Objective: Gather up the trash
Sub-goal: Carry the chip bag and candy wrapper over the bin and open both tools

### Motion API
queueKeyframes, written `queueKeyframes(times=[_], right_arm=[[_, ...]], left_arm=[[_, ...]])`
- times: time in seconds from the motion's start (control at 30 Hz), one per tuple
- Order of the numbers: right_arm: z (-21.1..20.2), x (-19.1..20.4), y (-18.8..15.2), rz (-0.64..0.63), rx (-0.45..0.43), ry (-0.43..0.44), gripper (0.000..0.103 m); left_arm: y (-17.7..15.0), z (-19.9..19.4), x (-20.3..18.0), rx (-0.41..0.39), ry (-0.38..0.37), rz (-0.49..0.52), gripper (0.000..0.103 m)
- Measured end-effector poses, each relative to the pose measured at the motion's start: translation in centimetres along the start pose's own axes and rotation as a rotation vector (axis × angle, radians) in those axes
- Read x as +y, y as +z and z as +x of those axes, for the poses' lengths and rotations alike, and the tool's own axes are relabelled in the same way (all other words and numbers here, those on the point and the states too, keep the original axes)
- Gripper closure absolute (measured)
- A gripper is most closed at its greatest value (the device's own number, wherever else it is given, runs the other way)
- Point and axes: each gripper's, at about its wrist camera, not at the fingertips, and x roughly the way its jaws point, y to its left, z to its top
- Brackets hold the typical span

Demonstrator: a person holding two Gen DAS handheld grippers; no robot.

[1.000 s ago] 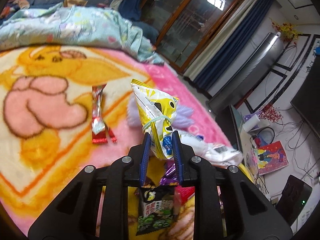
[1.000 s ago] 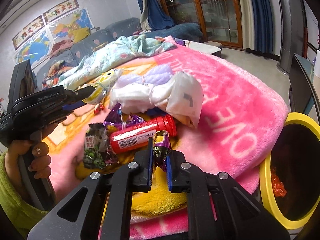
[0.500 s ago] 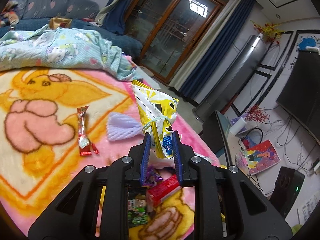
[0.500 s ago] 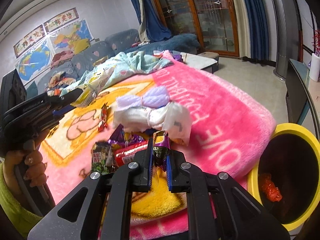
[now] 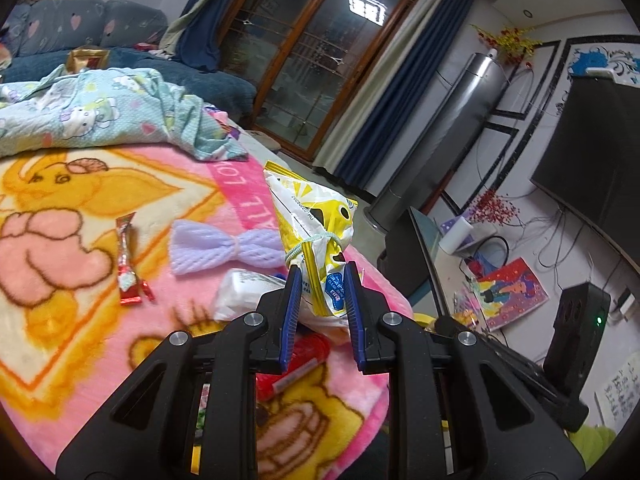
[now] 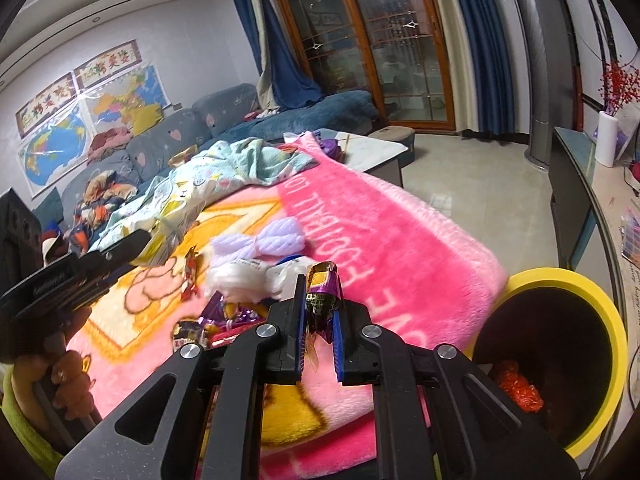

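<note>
Pinching a yellow-and-white snack bag (image 5: 316, 236) upright at frame centre between the left gripper (image 5: 320, 300) pads, clamping a crumpled purple wrapper (image 6: 320, 300) in the narrowed right gripper (image 6: 318, 320) above the pink blanket (image 6: 400, 240), left of the yellow-rimmed bin (image 6: 560, 280) at lower right.

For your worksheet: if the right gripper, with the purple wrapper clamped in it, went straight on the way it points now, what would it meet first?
Probably the crumpled white plastic bag on the pink blanket, which lies just beyond the right gripper and its purple wrapper. Depth is unclear, so it might pass over the bag. The yellow-rimmed bin sits off to the right of that line.
</note>
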Motion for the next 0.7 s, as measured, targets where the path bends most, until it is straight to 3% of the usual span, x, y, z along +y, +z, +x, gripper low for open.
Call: queueKeyframes(times=[0.7], right_arm=[[-2.5, -4.7, 1.6, 0.074, -0.061, -0.074, 0.092]], left_arm=[[-1.8, 1.6, -5.2, 0.055, -0.081, 0.112, 0.087]])
